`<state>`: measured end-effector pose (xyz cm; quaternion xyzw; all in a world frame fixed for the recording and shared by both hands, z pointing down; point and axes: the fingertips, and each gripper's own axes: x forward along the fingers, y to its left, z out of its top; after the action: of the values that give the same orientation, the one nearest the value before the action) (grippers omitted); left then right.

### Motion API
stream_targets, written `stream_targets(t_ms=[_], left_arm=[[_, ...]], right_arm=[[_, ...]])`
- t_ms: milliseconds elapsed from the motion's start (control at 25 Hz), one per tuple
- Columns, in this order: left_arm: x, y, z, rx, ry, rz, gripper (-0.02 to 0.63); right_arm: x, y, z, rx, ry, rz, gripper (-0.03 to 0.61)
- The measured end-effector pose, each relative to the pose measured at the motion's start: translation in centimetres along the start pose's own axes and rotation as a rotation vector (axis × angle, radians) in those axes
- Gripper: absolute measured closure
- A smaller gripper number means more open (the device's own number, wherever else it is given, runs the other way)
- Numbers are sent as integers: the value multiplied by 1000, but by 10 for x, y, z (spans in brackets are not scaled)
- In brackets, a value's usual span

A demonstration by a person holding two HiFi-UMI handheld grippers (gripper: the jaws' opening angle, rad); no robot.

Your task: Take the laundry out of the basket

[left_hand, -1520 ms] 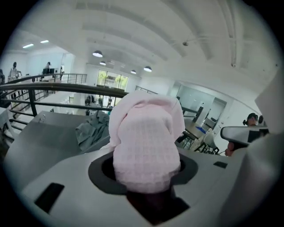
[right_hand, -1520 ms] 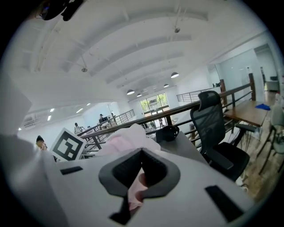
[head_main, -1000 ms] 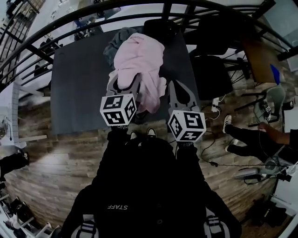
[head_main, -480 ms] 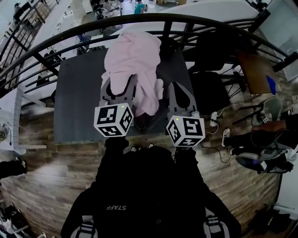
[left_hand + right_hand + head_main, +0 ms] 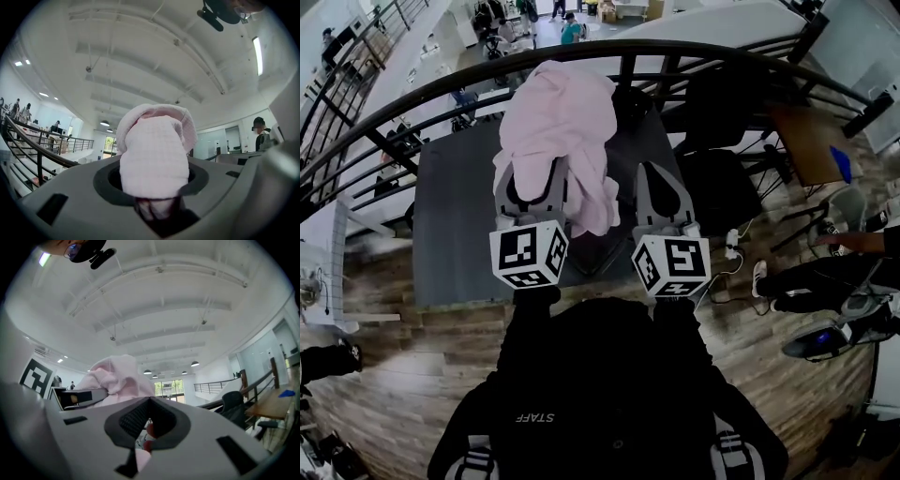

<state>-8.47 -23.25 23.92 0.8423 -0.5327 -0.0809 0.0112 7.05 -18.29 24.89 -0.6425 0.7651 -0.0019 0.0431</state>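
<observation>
My left hand-held gripper (image 5: 532,180), clamped on the pink garment (image 5: 558,112), has raised it higher above the surface (image 5: 459,225). My right hand-held gripper (image 5: 661,183) is closed. This piece seems out.

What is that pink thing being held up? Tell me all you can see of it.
The pink garment is a soft, pale pink cloth with a fine waffle-like weave, bunched and crumpled. The left gripper is shut on a fold of it and holds it up over the dark table. The rest drapes around that gripper, and its lower edge hangs near the right gripper. Whether that one touches it is unclear.
</observation>
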Motion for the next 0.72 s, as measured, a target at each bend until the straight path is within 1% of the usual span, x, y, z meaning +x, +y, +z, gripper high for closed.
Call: stream_targets(t_ms=[320, 720], left_arm=[[-1, 4, 8, 4, -24, 12, 394], [-6, 2, 17, 14, -48, 17, 396]], right_arm=[[1, 7, 6, -12, -28, 8, 563], [-2, 9, 8, -15, -32, 6, 565]])
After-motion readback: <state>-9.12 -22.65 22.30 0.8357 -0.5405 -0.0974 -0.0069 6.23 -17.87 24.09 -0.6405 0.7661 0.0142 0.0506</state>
